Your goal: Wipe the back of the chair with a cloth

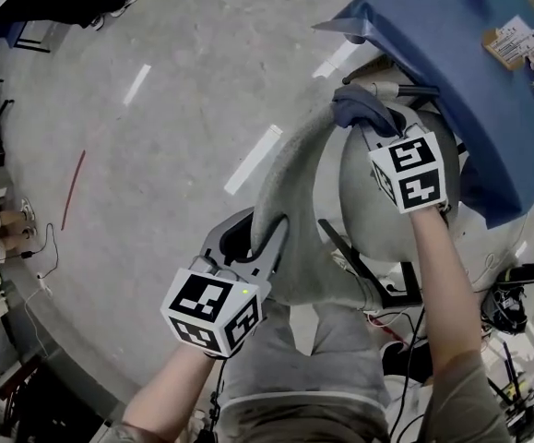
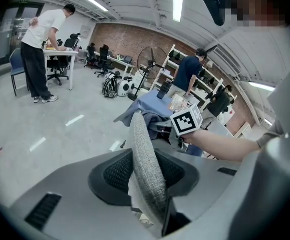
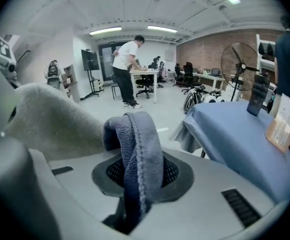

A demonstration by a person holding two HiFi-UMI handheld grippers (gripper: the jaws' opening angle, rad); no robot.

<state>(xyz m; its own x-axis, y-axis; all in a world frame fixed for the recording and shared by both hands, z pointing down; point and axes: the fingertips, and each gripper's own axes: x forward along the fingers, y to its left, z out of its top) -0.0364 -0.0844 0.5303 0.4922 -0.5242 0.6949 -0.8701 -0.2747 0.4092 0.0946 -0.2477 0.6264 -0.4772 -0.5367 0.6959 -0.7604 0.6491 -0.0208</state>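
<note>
The left gripper (image 1: 259, 240) is gripping the grey back (image 1: 290, 178) of the chair at its near end. In the left gripper view its jaws are standing about half closed. Both pads are pressing on the thick, felt-like edge of the back (image 2: 146, 156), which is running up between them.

The right gripper (image 1: 375, 127) is holding the cloth (image 1: 363, 107) at the far end of the back. In the right gripper view its jaws are pinching this blue-grey cloth (image 3: 137, 144), and a folded hump of it is sticking up above the pads. The cloth is lying right at the top of the back and seems to be touching it (the contact itself is not clearly showing). The grey surface of the back (image 3: 44, 114) is curving away just beside the cloth.

The round grey seat (image 1: 377, 215) is lying just beside the back, under the right gripper. A table (image 1: 451, 53) with a blue cover is standing beyond the far end of the back, near it. A person (image 2: 43, 49) in a white shirt is bending over a desk, well apart from the back.
</note>
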